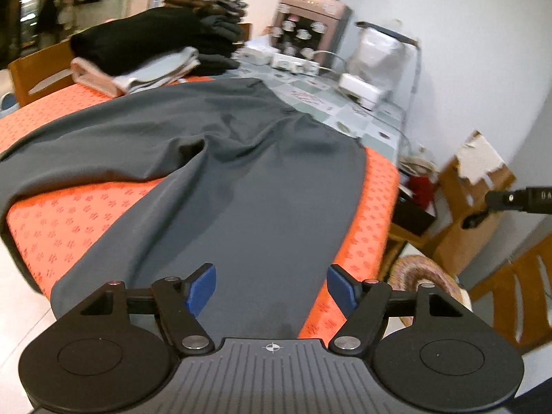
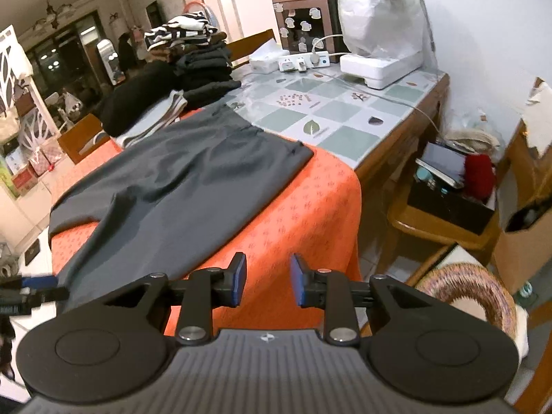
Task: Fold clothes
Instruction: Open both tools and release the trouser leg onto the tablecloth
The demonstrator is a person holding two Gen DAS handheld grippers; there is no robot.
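From the left wrist camera, the left gripper (image 1: 271,288) hovers over the near end of a pair of dark grey trousers (image 1: 214,158) with its blue-padded fingers (image 1: 201,288) spread wide apart and nothing between them. The trousers lie flat on an orange patterned tablecloth (image 1: 69,220), one leg running straight toward the camera and hanging a little over the near table edge, the other leg angling off to the left; the waist end lies at the far side, where the orange cloth meets a green-and-white checked table cover (image 1: 348,110). Behind the trousers, a stack of folded clothes (image 1: 151,45) in black, grey and striped fabric sits on the table, and a row of white power strips (image 1: 293,62) lies before a brown box-shaped appliance (image 1: 310,31). At the right edge, part of the right gripper (image 1: 514,200) shows dark and blurred, well apart from the table. From the right wrist camera, the right gripper (image 2: 268,284) is off the table's near right corner, its fingers (image 2: 238,283) parted with a clear gap and holding nothing, above the hanging orange tablecloth (image 2: 310,214) rather than the trousers (image 2: 179,176), which lie to its left. The waistband lies flat near the checked cover (image 2: 331,117). The folded clothes (image 2: 193,58) stand at the far end, and a white machine under a plastic bag (image 2: 379,38) sits by the wall. A woven round cushion (image 2: 465,296) lies low on the right.
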